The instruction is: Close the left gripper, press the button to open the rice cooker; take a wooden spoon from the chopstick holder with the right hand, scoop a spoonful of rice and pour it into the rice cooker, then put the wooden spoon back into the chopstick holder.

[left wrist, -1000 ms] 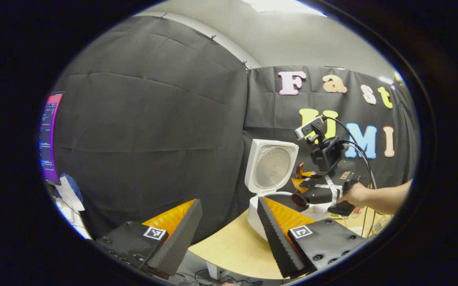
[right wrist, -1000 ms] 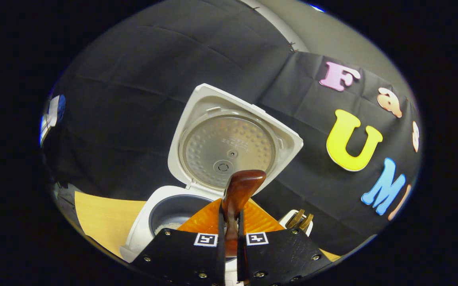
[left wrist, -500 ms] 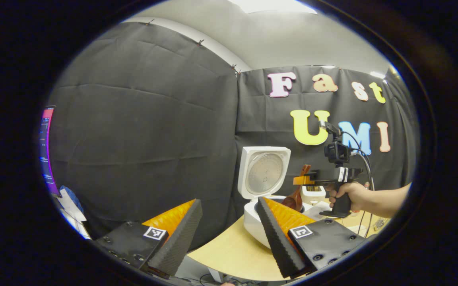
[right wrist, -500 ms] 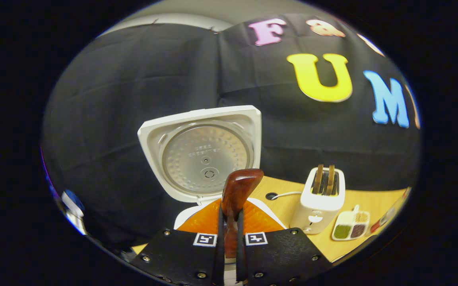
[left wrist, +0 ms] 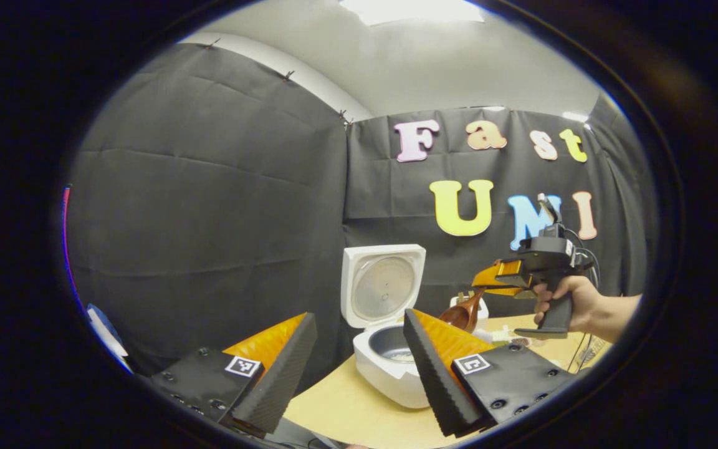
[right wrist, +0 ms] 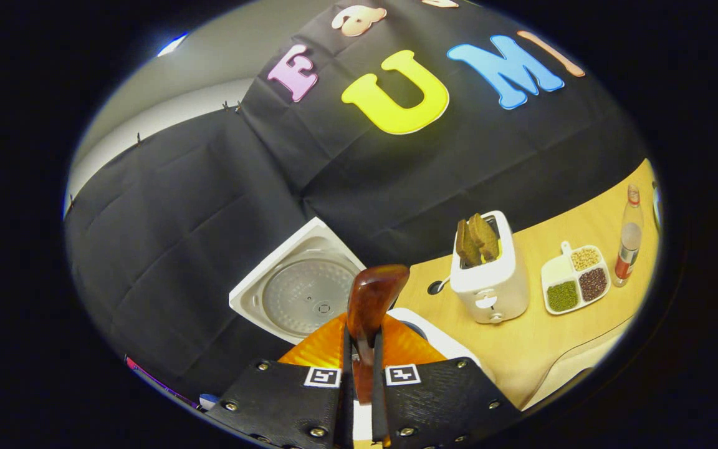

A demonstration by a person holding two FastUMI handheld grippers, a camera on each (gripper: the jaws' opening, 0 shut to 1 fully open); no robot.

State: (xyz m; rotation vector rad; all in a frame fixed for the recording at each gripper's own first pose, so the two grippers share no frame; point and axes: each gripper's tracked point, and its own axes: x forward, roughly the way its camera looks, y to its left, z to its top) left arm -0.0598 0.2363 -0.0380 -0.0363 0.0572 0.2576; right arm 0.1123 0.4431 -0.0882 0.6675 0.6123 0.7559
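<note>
A glossy reddish-brown wooden spoon [right wrist: 373,299] is catching the light along its smooth, varnished handle. A white rice cooker of smooth plastic [left wrist: 390,368] is showing a dull, dimpled metal plate inside its raised lid [left wrist: 382,288]. The pale wooden tabletop [right wrist: 540,343] is looking matt and even. A white plastic toaster [right wrist: 488,280] is shining faintly. The left gripper's fingers [left wrist: 434,368] are showing ridged black foam pads, matt and rough, with glossy orange plastic behind.

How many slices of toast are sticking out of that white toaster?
2. Both slices of toast stand side by side in the top of the toaster on the table, leaning slightly left. More could sit lower inside, hidden.
</note>
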